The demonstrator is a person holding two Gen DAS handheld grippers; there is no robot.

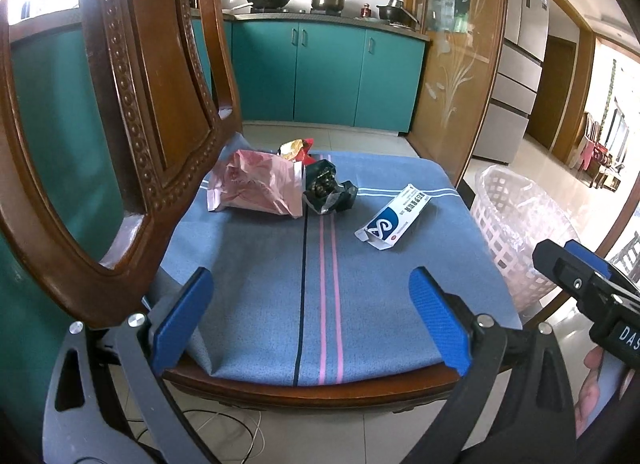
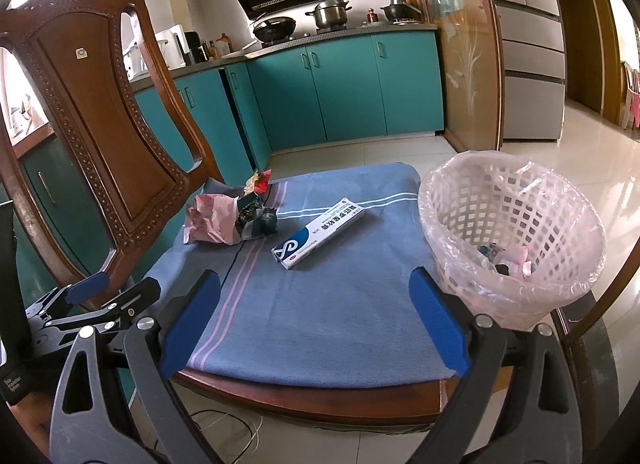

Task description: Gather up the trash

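Both the left gripper (image 1: 310, 316) and right gripper (image 2: 316, 316) hung spread and empty. The white-and-blue cardboard box (image 2: 318, 238) lay on the blue cloth-covered chair seat (image 2: 340, 324), nearest the pink lattice wastebasket (image 2: 516, 236), which perhaps already held scraps.

Open right claw (image 2: 314, 316) over blue cloth (image 2: 320, 312), box (image 2: 318, 238), wrappers (image 2: 232, 217), basket (image 2: 516, 236)

Wrappers (image 1: 256, 187) left of box (image 1: 394, 217) — basket (image 2: 516, 240) rightmost

Bright daylight, window glare upper left, glossy floor (image 2: 580, 151) reflections, fisheye-curved edges
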